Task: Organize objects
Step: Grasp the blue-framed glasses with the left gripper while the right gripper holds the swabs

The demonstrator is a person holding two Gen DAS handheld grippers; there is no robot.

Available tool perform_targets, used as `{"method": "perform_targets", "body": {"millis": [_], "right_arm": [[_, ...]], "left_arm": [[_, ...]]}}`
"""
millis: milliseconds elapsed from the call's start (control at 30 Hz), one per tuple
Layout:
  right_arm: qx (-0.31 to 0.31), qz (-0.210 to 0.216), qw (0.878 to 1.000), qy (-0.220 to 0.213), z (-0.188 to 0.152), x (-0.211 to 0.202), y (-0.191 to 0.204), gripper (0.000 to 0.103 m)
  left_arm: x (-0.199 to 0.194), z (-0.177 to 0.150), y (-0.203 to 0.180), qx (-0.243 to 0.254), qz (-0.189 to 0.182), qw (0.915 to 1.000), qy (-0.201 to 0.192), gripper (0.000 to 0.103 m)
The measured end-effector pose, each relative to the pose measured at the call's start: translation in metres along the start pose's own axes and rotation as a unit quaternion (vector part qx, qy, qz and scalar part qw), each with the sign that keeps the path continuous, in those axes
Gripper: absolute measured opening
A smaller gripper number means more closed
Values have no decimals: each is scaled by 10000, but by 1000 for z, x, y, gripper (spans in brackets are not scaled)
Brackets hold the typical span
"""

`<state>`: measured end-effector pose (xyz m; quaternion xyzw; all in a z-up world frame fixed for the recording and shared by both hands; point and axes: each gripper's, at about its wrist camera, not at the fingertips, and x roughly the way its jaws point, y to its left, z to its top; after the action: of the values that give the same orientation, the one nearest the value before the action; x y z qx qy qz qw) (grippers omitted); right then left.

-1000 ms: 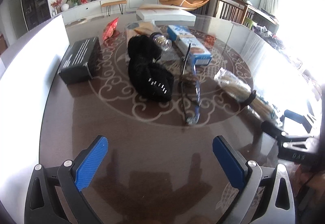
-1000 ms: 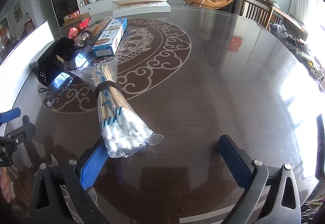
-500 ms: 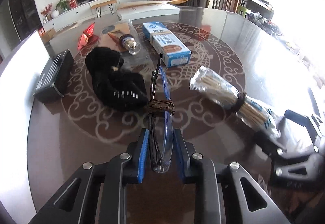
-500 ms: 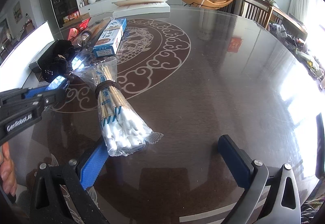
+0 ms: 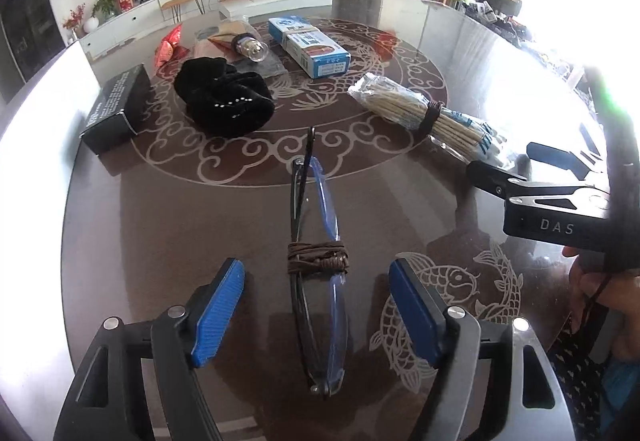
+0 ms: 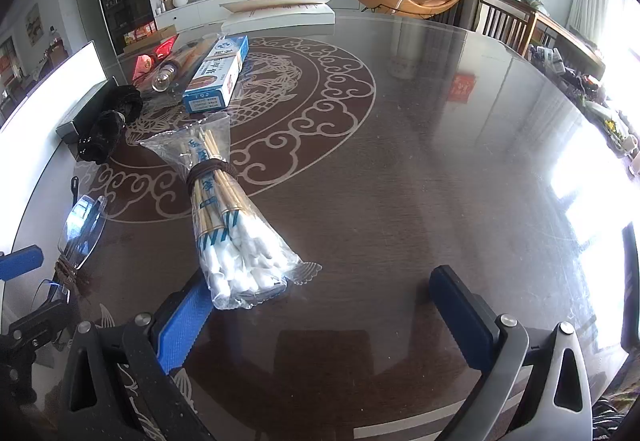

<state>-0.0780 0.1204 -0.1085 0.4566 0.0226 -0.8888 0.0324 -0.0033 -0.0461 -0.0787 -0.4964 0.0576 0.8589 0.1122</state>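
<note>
left tool (image 5: 316,309) spread wide, straddling folded glasses (image 5: 316,241) lying loose on counter (image 5: 180,225) | right tool (image 6: 320,313) apart, cotton swab bag (image 6: 236,241) touching its left pad | next: back off straight, avoid nudging glasses

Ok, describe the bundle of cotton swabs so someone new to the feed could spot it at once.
Start at the dark round table with its pale scroll ring. On the ring's near edge, just ahead of the open right gripper, lies the swab pack. It is the only clear plastic bag: wooden sticks cinched by a brown band, white cotton tips at the near end.
</note>
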Motion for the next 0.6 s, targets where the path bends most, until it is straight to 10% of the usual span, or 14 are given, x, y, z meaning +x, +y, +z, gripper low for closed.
{"method": "perform_targets", "body": {"millis": [233, 300, 433, 600], "right_arm": [[1, 0, 10000, -5, 0, 0, 0, 103], [0, 1, 10000, -4, 1, 1, 0, 103], [-61, 75, 9999, 68, 1, 1, 0, 103], [338, 1426, 9891, 128, 18, -14, -27, 103]], "left_arm": [[2, 0, -7, 77, 85, 9998, -185, 70], [-1, 0, -7, 99, 110, 9994, -320, 36], [-1, 3, -7, 50, 122, 9993, -360, 28], [-19, -8, 6, -260, -75, 9981, -561, 28]]}}
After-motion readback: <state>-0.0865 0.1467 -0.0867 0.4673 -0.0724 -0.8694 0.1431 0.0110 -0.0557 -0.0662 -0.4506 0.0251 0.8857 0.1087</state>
